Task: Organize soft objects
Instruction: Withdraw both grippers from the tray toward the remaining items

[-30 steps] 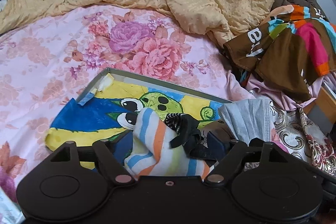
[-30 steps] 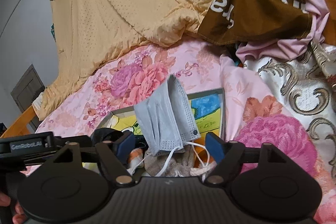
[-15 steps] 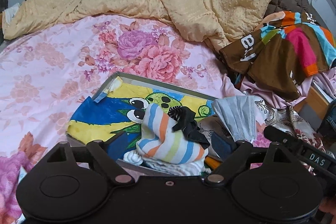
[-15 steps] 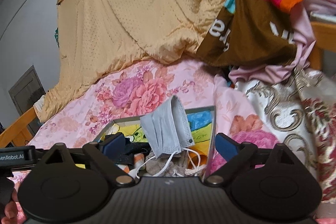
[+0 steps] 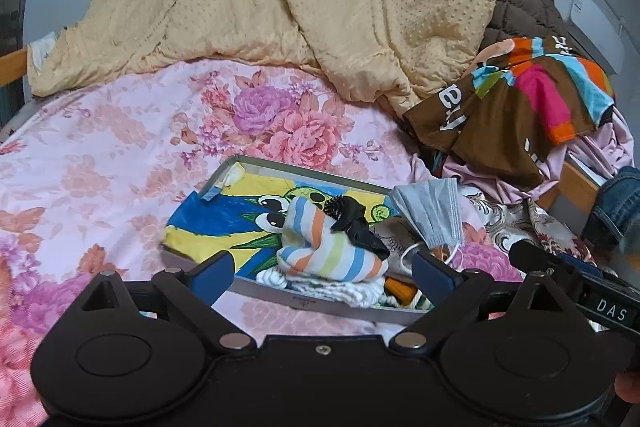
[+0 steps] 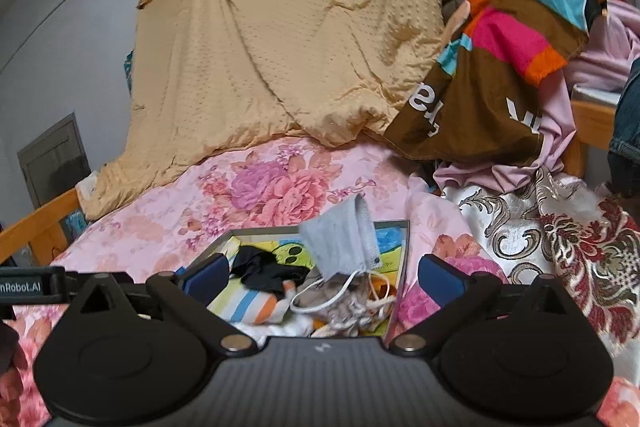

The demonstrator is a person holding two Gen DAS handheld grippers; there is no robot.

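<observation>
While both grippers hang above the near edge of the bed, the soft things lie piled in a shallow grey tray (image 5: 256,163) whose floor bears a bright cartoon drawing in blue, yellow and green. The tray rests on a pink floral bedsheet (image 5: 120,131). In its right half a striped sock (image 5: 320,247) sits bunched on top of white knitted cloth, with a black fabric piece (image 5: 356,223) draped over its upper side. Just to the right, a grey face mask (image 5: 432,215) leans half upright against the tray's right end, its white ear loops trailing down over a beige cloth beneath. The left gripper (image 5: 322,273) has just been opening; its blue-padded jaws stand wide apart with nothing pinched between them. The right gripper (image 6: 323,277) likewise has just been opening and is spread wide, clear of the mask and empty. Behind the tray a yellow dotted quilt (image 5: 320,7) is heaped, and to the right lies a brown multicoloured garment (image 5: 520,107) over pink and ornate cloth.
</observation>
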